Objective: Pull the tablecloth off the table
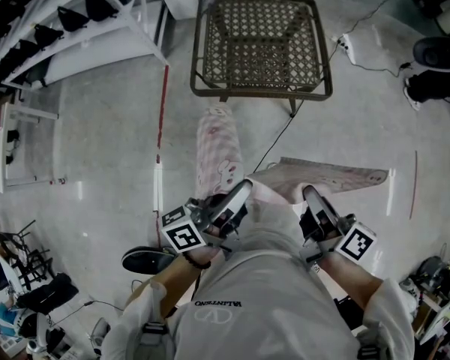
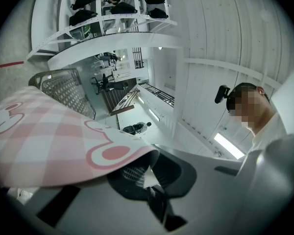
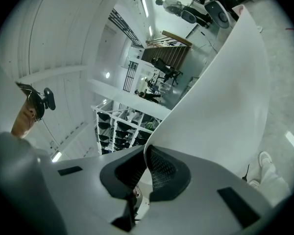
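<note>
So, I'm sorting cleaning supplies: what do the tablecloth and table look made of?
Tablecloth: likely a thin coated or plastic-backed sheet, with a pink check print and plain white underside; it holds smooth, stiff curves. Table: open woven lattice top, cane or wicker by look; matte dark frame, perhaps metal.

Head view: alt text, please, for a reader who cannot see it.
From above, the left gripper and right gripper each clamp a pink checked tablecloth. It droops toward the floor, off the bare wicker table ahead.
</note>
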Motion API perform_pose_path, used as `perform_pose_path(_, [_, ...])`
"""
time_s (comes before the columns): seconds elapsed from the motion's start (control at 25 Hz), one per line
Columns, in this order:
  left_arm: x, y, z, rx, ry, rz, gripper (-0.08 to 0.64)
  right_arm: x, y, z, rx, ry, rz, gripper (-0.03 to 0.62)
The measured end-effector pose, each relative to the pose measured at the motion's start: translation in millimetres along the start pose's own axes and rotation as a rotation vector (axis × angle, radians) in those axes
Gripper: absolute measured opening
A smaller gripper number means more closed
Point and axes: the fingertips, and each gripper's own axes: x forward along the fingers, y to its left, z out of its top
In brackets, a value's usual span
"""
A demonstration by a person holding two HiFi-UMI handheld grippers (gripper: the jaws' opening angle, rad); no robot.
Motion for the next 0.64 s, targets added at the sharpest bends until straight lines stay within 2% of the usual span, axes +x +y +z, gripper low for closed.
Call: perform_pose_path(0.64, [5.1,-3.5,3.2,0.021,-0.014,-0.004,0.006,-0.2,0.2,4.1,0.011,-0.004,-0.01,0.015])
